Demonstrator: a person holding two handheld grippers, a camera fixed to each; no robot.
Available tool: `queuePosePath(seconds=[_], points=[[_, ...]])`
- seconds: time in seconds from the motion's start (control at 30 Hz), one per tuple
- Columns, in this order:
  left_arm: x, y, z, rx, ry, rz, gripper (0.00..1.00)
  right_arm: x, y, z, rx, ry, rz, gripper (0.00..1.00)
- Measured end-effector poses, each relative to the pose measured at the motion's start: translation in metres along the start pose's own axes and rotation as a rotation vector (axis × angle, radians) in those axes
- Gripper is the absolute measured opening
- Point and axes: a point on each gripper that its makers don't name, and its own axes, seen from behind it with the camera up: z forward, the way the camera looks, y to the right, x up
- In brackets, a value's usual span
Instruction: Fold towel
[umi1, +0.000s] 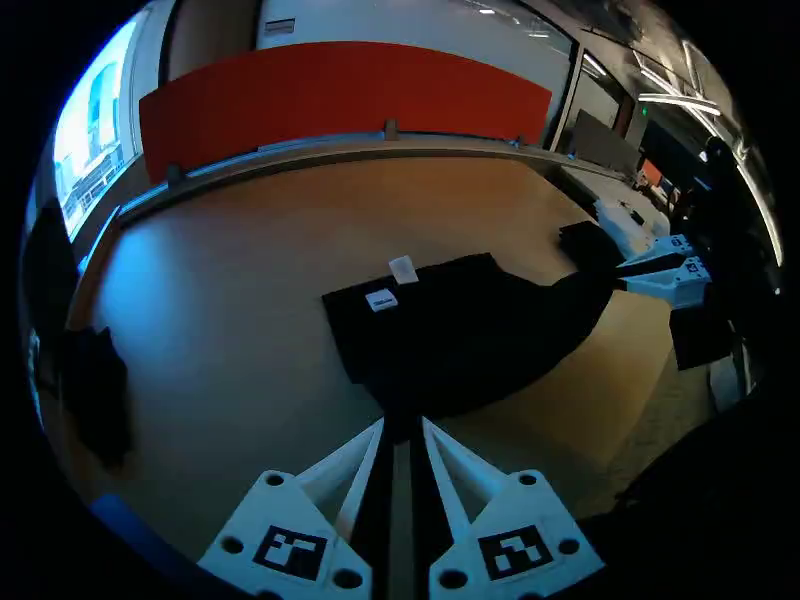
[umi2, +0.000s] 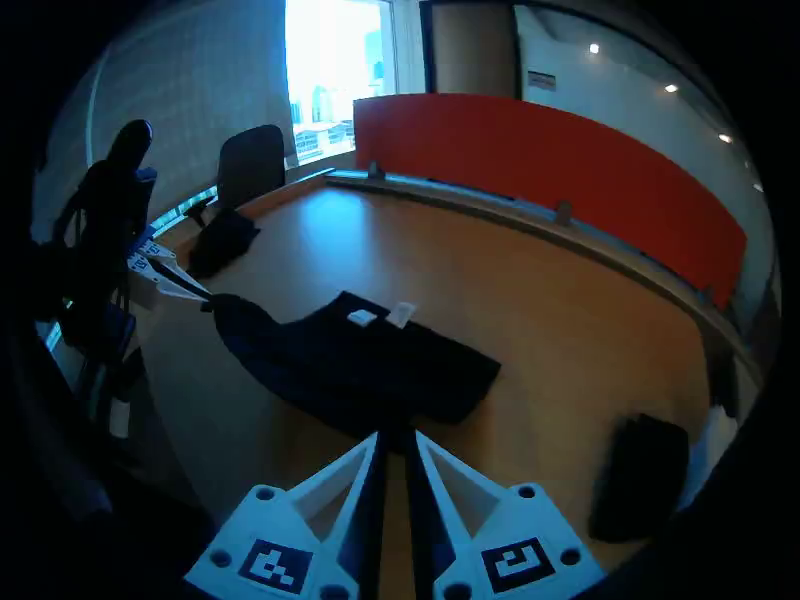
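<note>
My left gripper (umi1: 402, 428) and right gripper (umi2: 395, 438) each pinch a corner of the dark towel (umi1: 450, 330), which lies mid-table (umi1: 250, 300). I judge the first fold is starting. Next, I should carry both corners evenly toward the table's far side.

The left tool (umi1: 403, 425) has two white plastic fingers (umi1: 335, 478), wedge-shaped with triangular cut-outs, tapering to slim tips. Black strips line their inner faces. Each finger's broad near end carries a square black-and-white marker with round screw holes beside it. The right tool (umi2: 397, 435) has the same white fingers, black strips, markers and screw holes.
</note>
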Motion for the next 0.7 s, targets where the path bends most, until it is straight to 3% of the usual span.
queuePosePath(seconds=[0.37, 0.7], points=[[0.005, 0.000, 0.004, 0.003, 0.012, -0.012, 0.10, 0.000, 0.001, 0.000, -0.001, -0.007, -0.002, 0.12], [0.024, -0.011, 0.028, 0.015, 0.034, -0.007, 0.10, 0.002, 0.020, 0.021, -0.027, -0.026, 0.019, 0.12]])
